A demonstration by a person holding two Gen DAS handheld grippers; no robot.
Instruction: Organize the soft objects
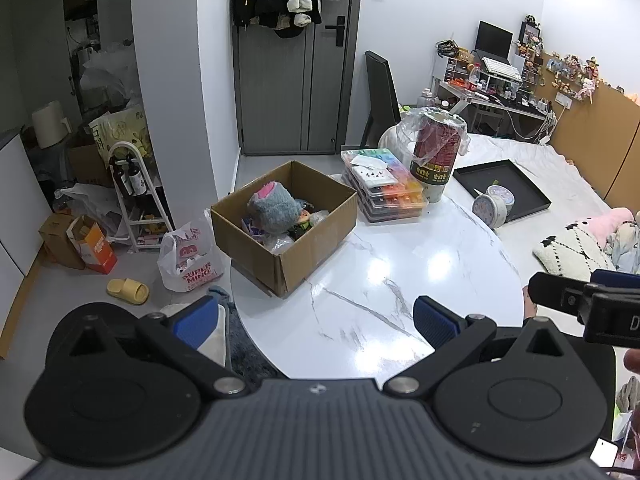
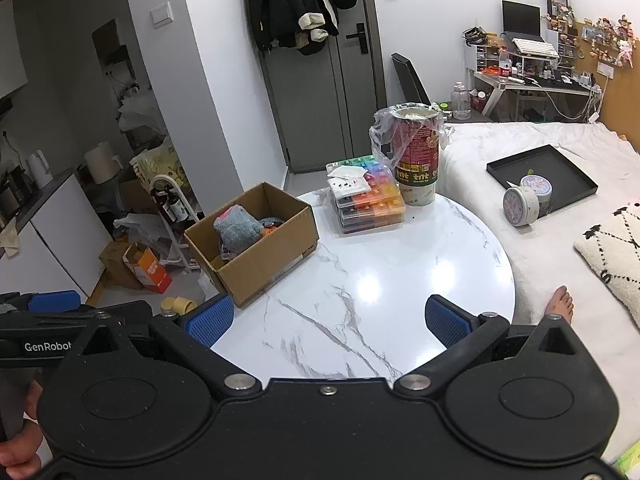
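Note:
An open cardboard box (image 1: 320, 224) (image 2: 276, 258) stands at the left of the round white marble table (image 1: 400, 280) (image 2: 392, 280). Inside lies a grey-blue plush toy (image 1: 274, 210) (image 2: 238, 230) with pink on top, over several smaller soft items. My left gripper (image 1: 314, 320) is open and empty, held above the table's near edge. My right gripper (image 2: 328, 320) is open and empty too, above the near edge. In the left wrist view the right gripper's side (image 1: 592, 304) shows at the right.
A stack of colourful organiser boxes (image 1: 384, 184) (image 2: 368, 200) and a tall paper tub in plastic (image 1: 436, 152) (image 2: 416, 152) stand at the table's back. A bed with a black tray (image 2: 544, 176), round tins (image 2: 520, 204) and a pillow (image 2: 612, 252) lies right. Floor clutter lies left.

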